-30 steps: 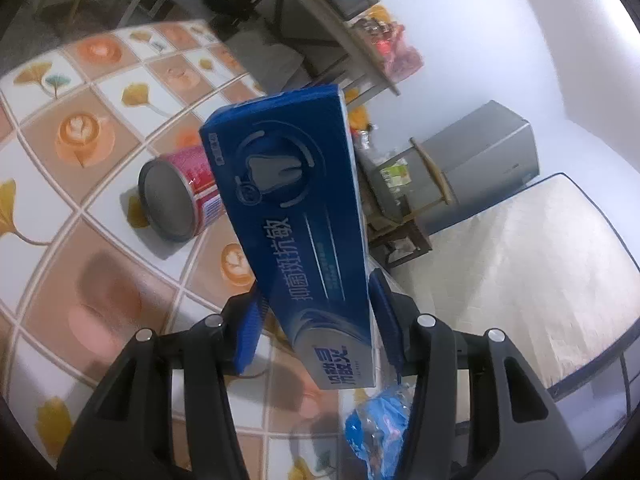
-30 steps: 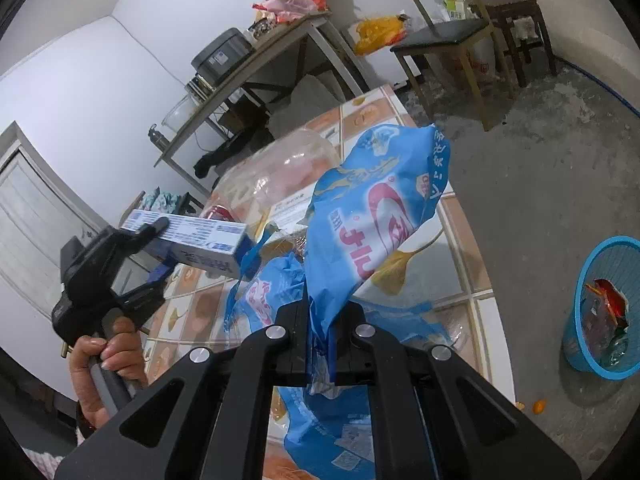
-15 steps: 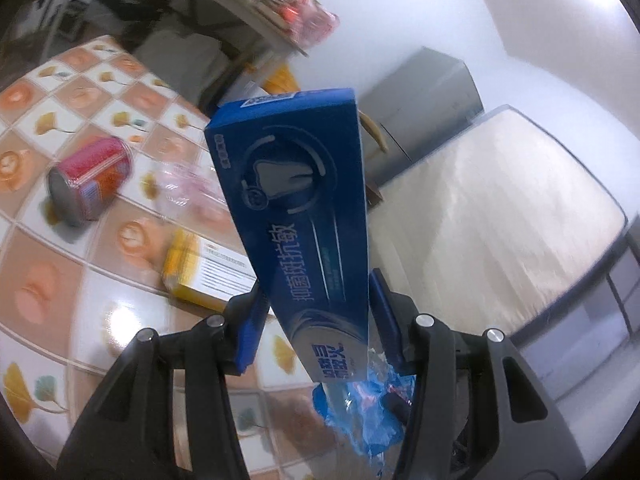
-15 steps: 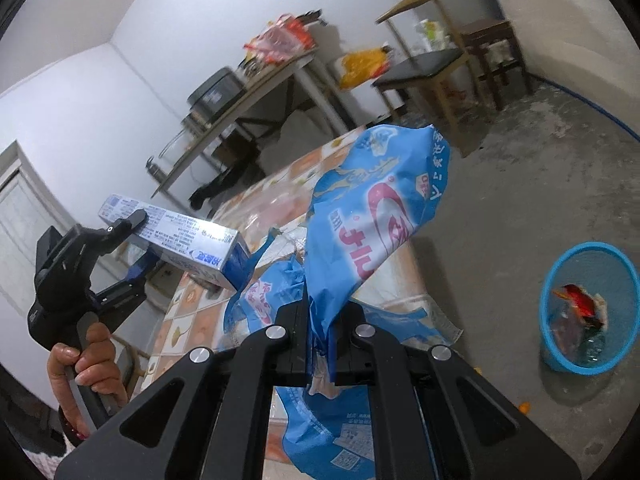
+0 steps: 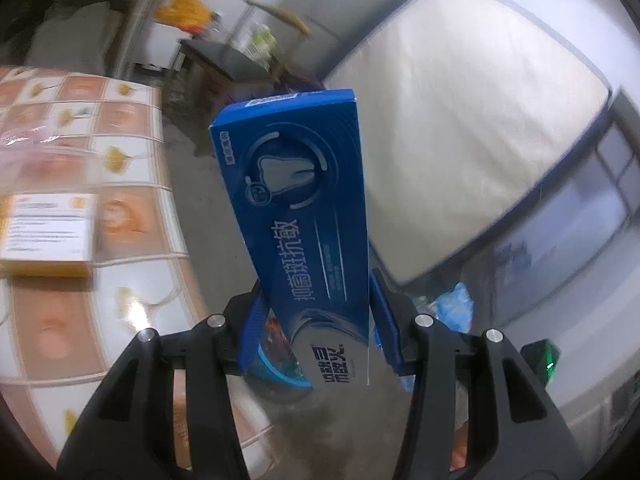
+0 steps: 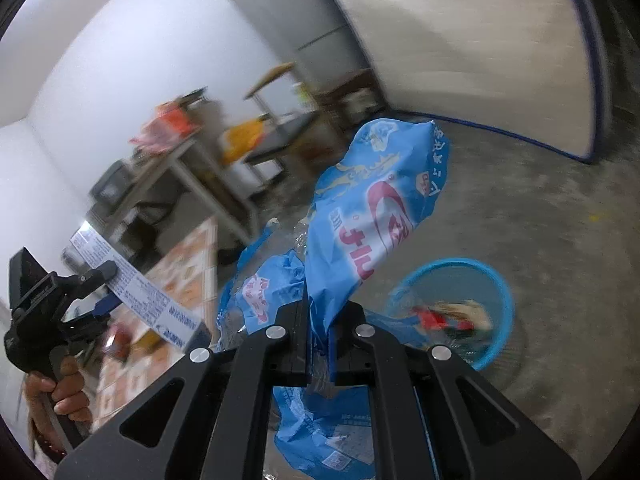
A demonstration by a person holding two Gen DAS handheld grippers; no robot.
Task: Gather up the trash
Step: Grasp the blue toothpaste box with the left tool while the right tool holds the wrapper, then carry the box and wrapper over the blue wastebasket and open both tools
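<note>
Trash is in both my tongs: my left gripper (image 5: 318, 312) is clamped across the lower part of a long blue toothpaste box (image 5: 304, 220), its blue pads pressing both long sides, and the box sticks up and away from me, tilted a little. My right gripper (image 6: 320, 340) is squeezed together on a crumpled blue plastic wrapper (image 6: 376, 208) with red and white print, which stands up above the jaws and also hangs down below them. The landmark here is the tiled table (image 5: 132, 216), patterned in orange and white squares. Seen from my left wrist, the toothpaste box is held just past the table's edge, over bare concrete floor. On the table, near that edge, lies a yellow and white carton (image 5: 46, 236), flat. From my right wrist, a round blue trash basket (image 6: 496, 288) stands on the floor, well apart from the table, below and beside the wrapper, with some red and pale rubbish already inside. My left hand (image 6: 60, 392) grips the other tool's handle beside the table. The surroundings are blurred.
</note>
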